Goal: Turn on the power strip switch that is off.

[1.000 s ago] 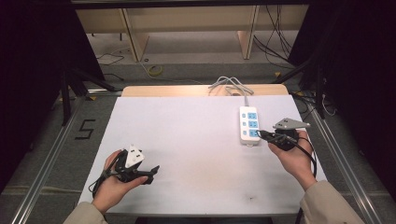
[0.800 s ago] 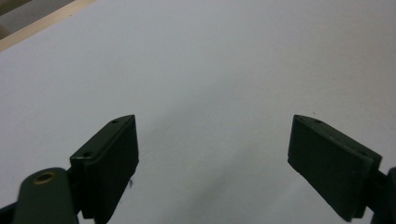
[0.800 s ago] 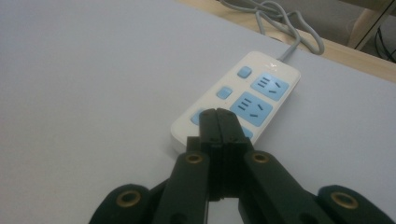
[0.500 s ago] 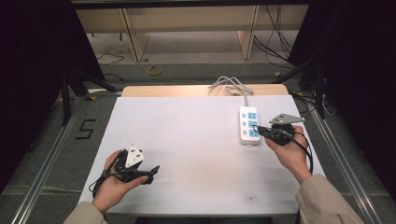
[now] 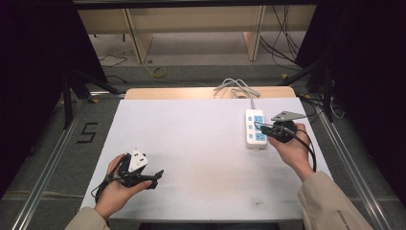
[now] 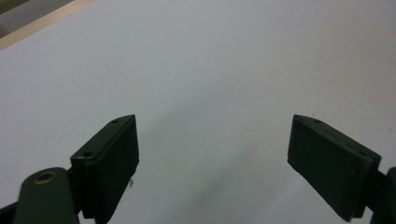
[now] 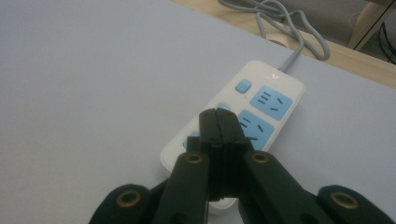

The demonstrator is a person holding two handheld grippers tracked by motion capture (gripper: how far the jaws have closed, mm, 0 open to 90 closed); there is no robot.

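Surface (image 5: 201, 143): white sheet over the work area, bare across its middle.

Power strip (image 5: 255, 128): white body with blue sockets, lying flat toward the far right of the surface, its grey cable (image 5: 237, 88) trailing off the far edge in loose loops. In the right gripper view the strip (image 7: 243, 121) sits directly ahead, with a small blue button (image 7: 243, 86) near the cable end.

Right tool (image 5: 265, 130): jaws pressed together with nothing between them, tips poised over the near end of the strip; whether they touch the casing cannot be told.

Left tool (image 5: 157, 175): resting low at the near left of the surface, well apart from the strip — jaws spread wide, holding nothing; the left gripper view confirms only bare sheet between them.

Assessment: the work appears to be pressing a control or socket on the strip with the closed right tool. Approach looks complete; the press itself is judged not yet confirmed — no visible change on the strip.
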